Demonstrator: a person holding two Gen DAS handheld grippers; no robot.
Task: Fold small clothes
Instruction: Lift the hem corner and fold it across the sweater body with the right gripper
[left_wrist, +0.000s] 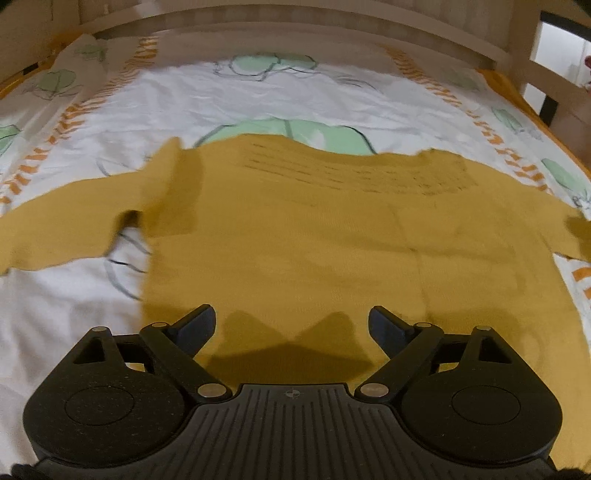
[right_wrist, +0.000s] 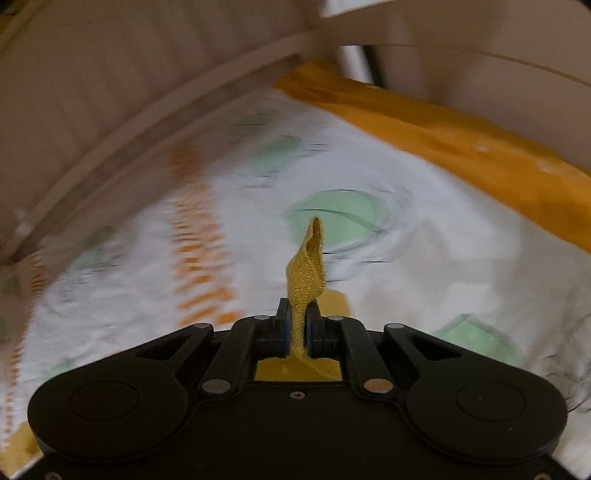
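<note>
Pinched between my right claw's (right_wrist: 299, 325) pads is a twisted strip of mustard knit, standing up past the fingertips; more of the same cloth shows below, behind the jaws. That claw is closed on the sweater (left_wrist: 295, 229), on what I judge to be a sleeve end or a side edge. My left claw (left_wrist: 291, 325) hangs with jaws wide apart and nothing between them, just above the near hem of the garment.

Risk first. The right grip holds only a narrow, rolled bit of fabric, so a quick pull could let it slide out, or drag the whole body crooked instead of folding one part over. The right wrist view is streaked with blur, so I cannot tell how the held part hangs beyond the jaws. My left claw pins nothing, so nothing anchors the body if the cloth is tugged.

From the left claw outward, the sweater lies mostly flat and spread on the patterned bedsheet (left_wrist: 258, 96), neckline away from me, with ribbed rows near the far edge. Its sleeve (left_wrist: 55, 232) to my left stretches outward, with a flap doubled over at the shoulder. Beyond the sheet rises a wooden bed rail (left_wrist: 295, 33).
</note>
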